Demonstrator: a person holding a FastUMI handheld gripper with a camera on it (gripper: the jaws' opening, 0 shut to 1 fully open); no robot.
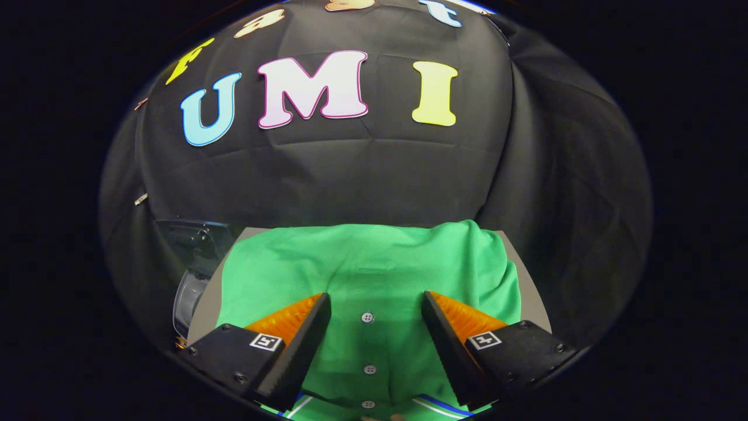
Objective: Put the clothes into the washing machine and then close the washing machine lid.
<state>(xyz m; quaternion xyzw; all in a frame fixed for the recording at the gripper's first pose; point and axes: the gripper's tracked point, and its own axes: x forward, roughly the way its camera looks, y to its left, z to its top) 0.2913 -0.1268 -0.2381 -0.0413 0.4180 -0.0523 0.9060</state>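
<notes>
a green shirt (374,263) lies spread over the bench (532,292), covering most of its top and reaching its far edge, with bare surface showing along the left and right edges. its button placket runs between the fingers, and a striped collar shows nearest the camera. the gripper (377,304) hangs over the shirt with its fingers spread wide apart, grasping nothing. beside the bench's left edge stands the washing machine (193,275), its dark lid raised.
</notes>
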